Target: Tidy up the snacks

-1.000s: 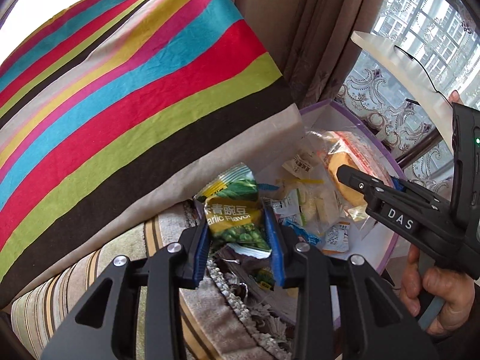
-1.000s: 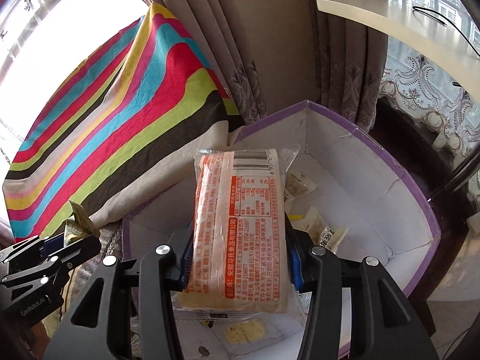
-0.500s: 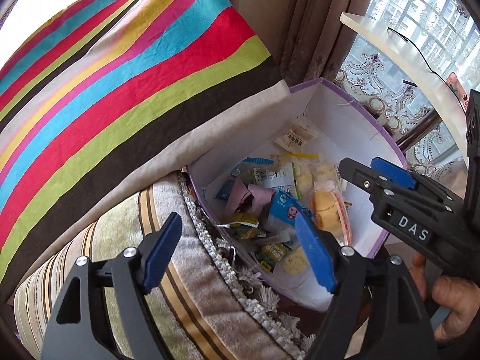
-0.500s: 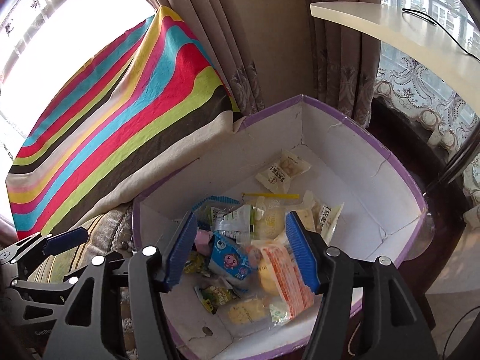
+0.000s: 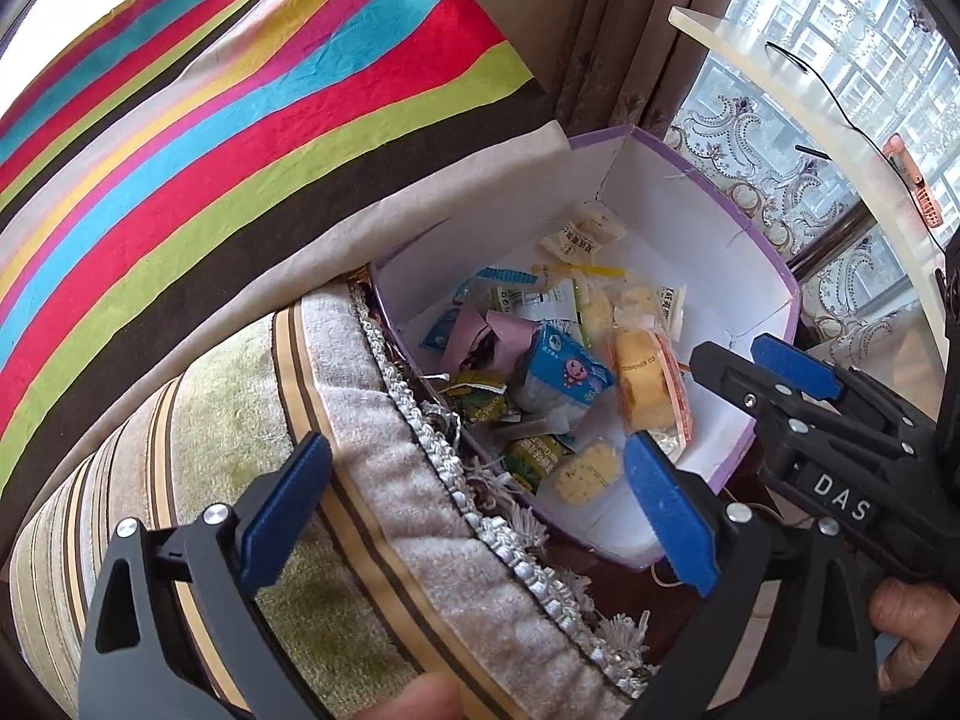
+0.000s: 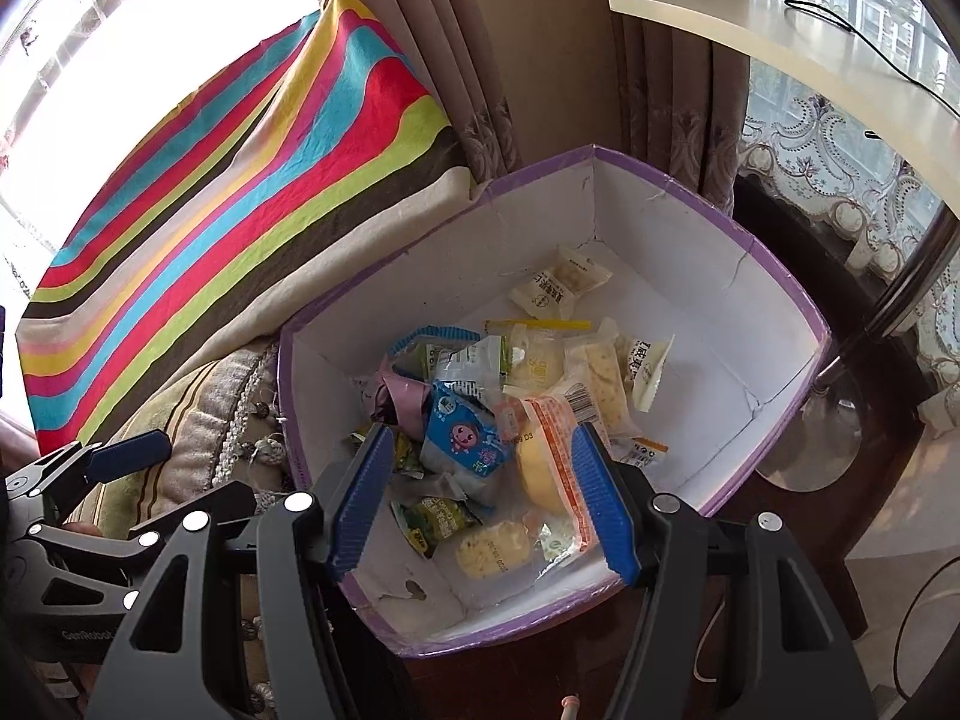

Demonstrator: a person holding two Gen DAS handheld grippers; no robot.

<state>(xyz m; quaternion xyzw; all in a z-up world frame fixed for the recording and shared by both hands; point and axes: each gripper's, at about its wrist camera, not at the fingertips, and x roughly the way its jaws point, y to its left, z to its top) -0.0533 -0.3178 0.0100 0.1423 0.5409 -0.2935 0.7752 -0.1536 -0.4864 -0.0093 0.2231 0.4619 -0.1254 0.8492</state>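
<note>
We hold two tongs over a box [image 6: 708, 222] of snacks. The box sits beside a sofa cushion [image 5: 372, 480], so we can reach it from the seat.

Our left tongs [image 5: 474, 516] are spread wide, and they have just been opening. Nothing is between the blue pads [image 5: 288, 504]. They hang over the edge of the cushion, with the box just ahead and to their right. We think they are wide because they have let a snack go and need room for the next one.

Our right tongs [image 6: 480, 498] are spread too, but not as wide. Nothing is pinched in them. They hang right above the box, so a snack that drops from them lands inside. Below and between their pads lie a blue pack [image 6: 465, 438] with a pink face and an orange pack [image 6: 552, 456] of yellow cake. The orange pack lies closest to the right pad, tilted on the pile.

The snacks lie in a loose heap on the near side of the box. The far side is mostly bare, with one small white pack [image 6: 564, 279] near the back corner. A green pack [image 6: 438, 516] lies under the left pad of the right tongs.

A striped cloth [image 5: 240, 120] leans behind the cushion, well past both tongs.
</note>
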